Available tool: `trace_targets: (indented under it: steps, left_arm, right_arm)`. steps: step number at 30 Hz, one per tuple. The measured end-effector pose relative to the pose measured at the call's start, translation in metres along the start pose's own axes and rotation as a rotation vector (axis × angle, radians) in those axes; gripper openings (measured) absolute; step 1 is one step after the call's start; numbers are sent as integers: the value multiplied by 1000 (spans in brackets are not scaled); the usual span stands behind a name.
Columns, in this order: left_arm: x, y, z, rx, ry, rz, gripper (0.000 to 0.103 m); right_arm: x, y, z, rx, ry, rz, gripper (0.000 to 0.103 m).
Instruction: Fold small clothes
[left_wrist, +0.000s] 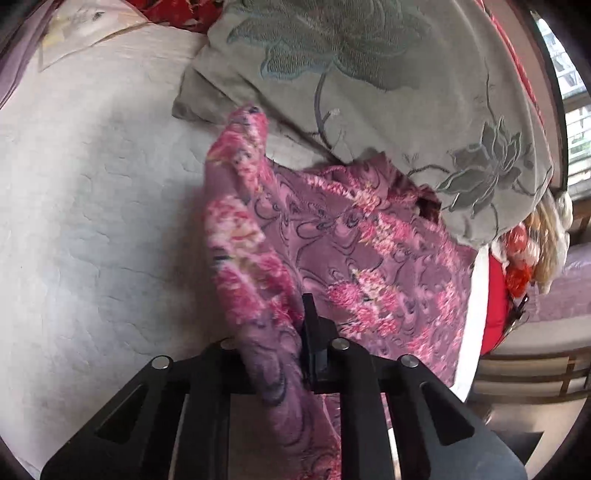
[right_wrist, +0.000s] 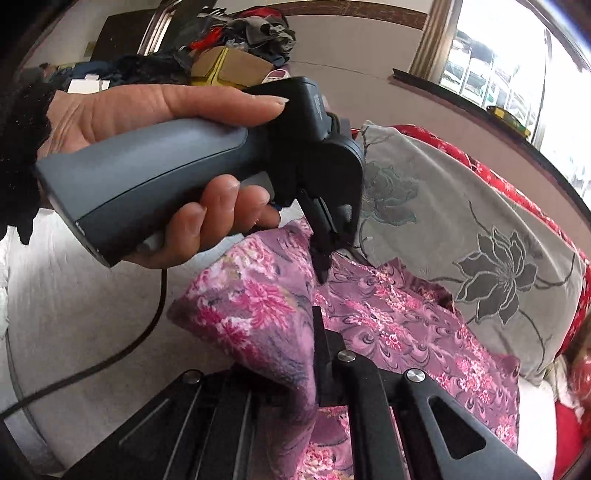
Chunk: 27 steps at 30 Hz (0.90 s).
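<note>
The purple floral garment (left_wrist: 332, 258) lies partly on the white bed (left_wrist: 92, 221), its far edge against the grey flower-embroidered pillow (left_wrist: 388, 92), with one fold lifted. Both the left gripper (left_wrist: 291, 332) and right gripper (right_wrist: 314, 332) have jaws clenched on that fold. Only the right wrist view shows the left hand (right_wrist: 155, 147) gripping its grey handle above the garment.

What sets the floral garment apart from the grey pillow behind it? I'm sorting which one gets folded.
The purple garment is pink-flowered, fuzzy and crumpled, part lifted; the grey pillow is smooth, with large grey blooms, lying flat. The left gripper and right gripper pinch the garment; nothing grips the pillow. Both rest on the white bedcover.
</note>
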<state>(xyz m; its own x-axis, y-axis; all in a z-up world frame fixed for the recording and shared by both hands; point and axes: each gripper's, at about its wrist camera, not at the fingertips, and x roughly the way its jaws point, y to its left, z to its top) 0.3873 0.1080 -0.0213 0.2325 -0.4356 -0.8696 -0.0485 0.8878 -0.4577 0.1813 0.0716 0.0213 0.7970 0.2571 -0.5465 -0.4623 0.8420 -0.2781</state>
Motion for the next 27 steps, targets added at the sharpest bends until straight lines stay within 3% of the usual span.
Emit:
trace_targets:
  steps: [14, 27]
  left_arm:
    - [-28, -61, -6, 78, -72, 36, 10]
    - [-27, -149, -14, 184, -93, 71, 10]
  right_arm:
    - [-21, -51, -9, 273, -9, 63, 5]
    - [-62, -134, -34, 558, -41, 92, 5]
